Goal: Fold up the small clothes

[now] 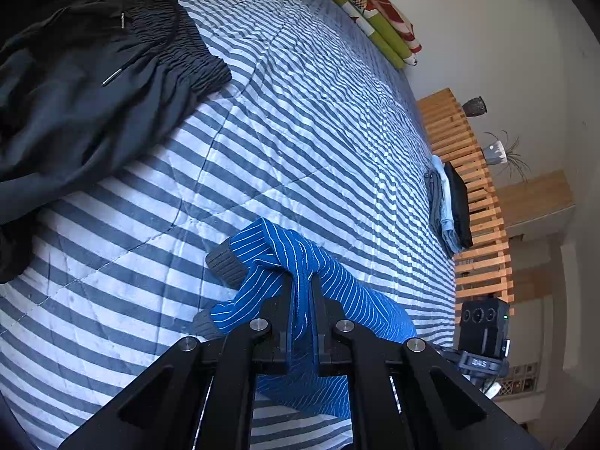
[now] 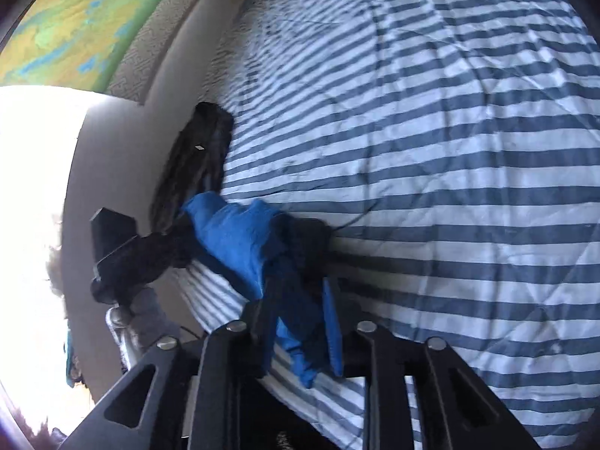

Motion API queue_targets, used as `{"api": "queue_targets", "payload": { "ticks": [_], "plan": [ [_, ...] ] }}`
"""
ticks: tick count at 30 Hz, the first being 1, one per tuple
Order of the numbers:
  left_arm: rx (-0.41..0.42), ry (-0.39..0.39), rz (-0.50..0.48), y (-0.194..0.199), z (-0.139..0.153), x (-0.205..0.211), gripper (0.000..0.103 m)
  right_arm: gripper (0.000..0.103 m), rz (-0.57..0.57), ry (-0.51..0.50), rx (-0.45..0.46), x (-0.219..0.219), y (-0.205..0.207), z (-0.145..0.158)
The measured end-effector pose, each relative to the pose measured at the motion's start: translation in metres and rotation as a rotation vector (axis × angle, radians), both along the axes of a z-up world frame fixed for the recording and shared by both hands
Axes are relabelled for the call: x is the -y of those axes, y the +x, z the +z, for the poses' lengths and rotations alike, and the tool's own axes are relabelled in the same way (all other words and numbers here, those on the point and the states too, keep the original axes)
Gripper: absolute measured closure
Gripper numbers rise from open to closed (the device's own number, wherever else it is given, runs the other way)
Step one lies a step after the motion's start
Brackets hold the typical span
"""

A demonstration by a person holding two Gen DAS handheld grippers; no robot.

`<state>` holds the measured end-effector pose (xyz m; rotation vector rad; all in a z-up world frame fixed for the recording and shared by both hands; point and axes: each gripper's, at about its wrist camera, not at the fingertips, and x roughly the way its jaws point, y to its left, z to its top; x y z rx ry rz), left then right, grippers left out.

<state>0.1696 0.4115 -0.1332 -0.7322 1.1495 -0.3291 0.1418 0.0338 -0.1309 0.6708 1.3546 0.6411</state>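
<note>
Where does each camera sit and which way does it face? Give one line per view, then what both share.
Left wrist: on the left hand-held gripper, looking down across the striped bedspread toward a slatted bench; its jaws pinch the blue garment.
Right wrist: on the right hand-held gripper, facing the bed's edge; blurred.
Shared: blue garment, bedspread, black shorts.

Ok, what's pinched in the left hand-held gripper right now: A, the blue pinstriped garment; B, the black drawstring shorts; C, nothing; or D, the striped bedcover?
A: the left hand-held gripper has its jaws closed on a bunched fold of the blue pinstriped garment, while the black drawstring shorts lie apart on the striped bedcover.
</note>
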Motion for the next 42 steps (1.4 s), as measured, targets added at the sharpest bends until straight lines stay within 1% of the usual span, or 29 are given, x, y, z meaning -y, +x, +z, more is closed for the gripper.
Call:
{"api": "queue_targets", "payload": {
  "ticks": [1,5,7,9,11,12,13,14,15,16,19,20,22,23,25,26,27,28,31,32,34,35,36,38,39,40,42],
  "plan": [
    [0.000,0.005,0.002,0.000,0.000,0.000,0.097,0.072,0.015,-0.010,0.026,-0.005,-0.001,0.004],
    [0.005,0.010,-0.003,-0.001,0.000,-0.002,0.097,0.069,0.069,-0.073,0.136,-0.020,-0.011,0.026],
    [0.013,0.019,-0.013,-0.002,0.001,0.000,0.097,0.062,0.100,-0.108,0.178,-0.030,-0.013,0.037],
    [0.017,0.021,-0.017,-0.001,0.000,0.002,0.097,0.060,0.108,-0.139,0.191,-0.043,-0.007,0.037],
    [0.016,0.020,-0.019,0.000,-0.001,0.002,0.097,0.060,0.107,-0.209,0.208,-0.056,0.004,0.027],
    [0.015,0.025,-0.018,0.000,-0.002,0.002,0.097,0.060,0.109,-0.218,0.196,-0.057,0.009,0.020],
    [0.012,0.028,-0.020,-0.001,-0.002,0.002,0.097,0.066,0.117,-0.203,0.175,-0.057,0.009,0.015],
    [0.010,0.031,-0.024,-0.002,-0.002,0.003,0.097,0.079,0.124,-0.172,0.149,-0.058,0.010,0.011],
    [0.011,0.030,-0.027,-0.004,0.000,0.002,0.097,0.097,0.138,-0.151,0.129,-0.061,0.009,0.010],
    [0.013,0.029,-0.031,-0.008,0.003,0.002,0.097,0.098,0.151,-0.144,0.127,-0.063,0.006,0.013],
    [0.012,0.015,-0.035,-0.026,0.017,0.000,0.097,0.098,0.158,-0.137,0.161,-0.058,-0.008,0.036],
    [0.009,-0.008,-0.039,-0.033,0.024,-0.001,0.097,0.098,0.153,-0.112,0.148,-0.053,-0.013,0.045],
    [0.014,-0.023,-0.064,-0.042,0.038,0.000,0.097,0.098,0.144,-0.016,0.107,-0.040,-0.018,0.059],
    [0.024,-0.014,-0.085,-0.042,0.044,0.002,0.097,0.098,0.133,0.010,0.110,-0.033,-0.018,0.070],
    [0.023,0.002,-0.112,-0.030,0.046,0.009,0.097,0.098,0.107,0.001,0.143,-0.025,-0.006,0.084],
    [0.020,0.006,-0.115,-0.022,0.043,0.012,0.097,0.098,0.093,-0.014,0.150,-0.024,0.003,0.084],
    [0.006,0.006,-0.111,-0.009,0.036,0.014,0.097,0.098,0.078,-0.036,0.146,-0.024,0.016,0.080],
    [-0.019,-0.006,-0.092,0.009,0.022,0.015,0.097,0.098,0.058,-0.054,0.126,-0.023,0.032,0.070],
    [-0.079,-0.007,-0.045,0.051,-0.014,0.015,0.097,0.098,-0.004,-0.103,0.034,-0.020,0.084,0.022],
    [-0.100,-0.013,-0.021,0.064,-0.027,0.013,0.097,0.098,-0.023,-0.099,-0.010,-0.016,0.100,0.004],
    [-0.124,-0.037,-0.013,0.084,-0.046,0.012,0.097,0.098,-0.058,-0.094,-0.073,-0.010,0.124,-0.023],
    [-0.125,-0.044,-0.020,0.089,-0.050,0.013,0.097,0.098,-0.071,-0.105,-0.089,-0.006,0.133,-0.033],
    [-0.122,-0.030,-0.025,0.094,-0.053,0.014,0.094,0.098,-0.078,-0.112,-0.099,-0.003,0.142,-0.040],
    [-0.134,-0.033,-0.030,0.100,-0.059,0.013,0.091,0.098,-0.074,-0.114,-0.114,0.000,0.152,-0.050],
    [-0.144,-0.040,-0.035,0.102,-0.061,0.011,0.090,0.096,-0.065,-0.110,-0.127,0.001,0.155,-0.053],
    [-0.140,-0.041,-0.029,0.102,-0.061,0.007,0.090,0.096,-0.057,-0.099,-0.143,0.001,0.157,-0.055],
    [-0.107,-0.003,-0.013,0.099,-0.052,-0.002,0.087,0.094,-0.038,-0.083,-0.160,0.006,0.157,-0.053]
  ]
}}
